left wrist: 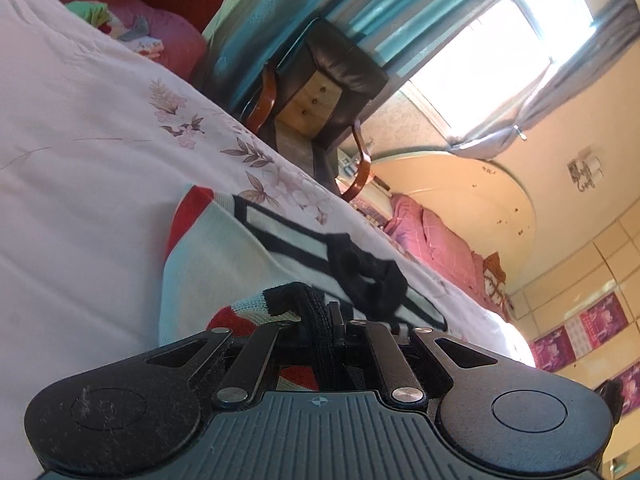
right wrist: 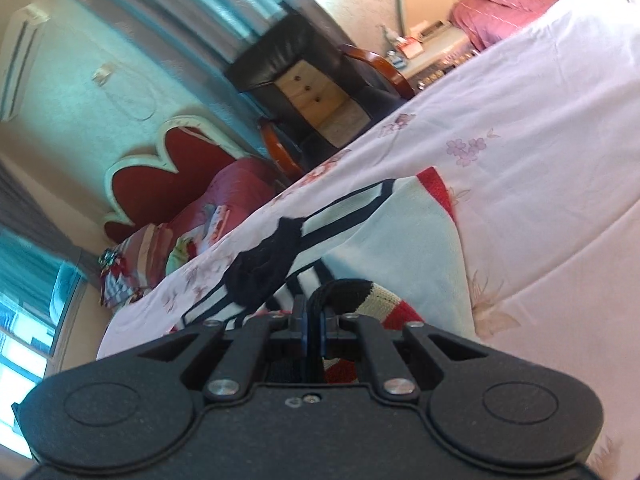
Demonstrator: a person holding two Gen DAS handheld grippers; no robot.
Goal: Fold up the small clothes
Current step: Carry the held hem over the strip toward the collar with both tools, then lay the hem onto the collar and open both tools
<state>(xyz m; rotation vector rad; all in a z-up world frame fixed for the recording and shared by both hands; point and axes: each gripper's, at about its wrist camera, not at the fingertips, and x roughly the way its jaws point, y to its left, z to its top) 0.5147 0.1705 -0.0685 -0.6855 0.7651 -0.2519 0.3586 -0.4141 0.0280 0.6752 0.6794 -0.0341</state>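
Observation:
A small knitted sweater lies on the bed: pale blue-white, with black stripes, red bands and a black collar. My left gripper is shut on the sweater's black ribbed hem, a fold of knit bunched over its tips. In the right wrist view the same sweater spreads ahead, its black collar to the left. My right gripper is shut on a black, cream and red striped ribbed edge of the sweater.
The bed carries a pale pink floral sheet. Beyond its far edge stands a black leather armchair with wooden arms. Pink pillows and folded clothes lie at the bed's ends. A red heart-shaped headboard is behind.

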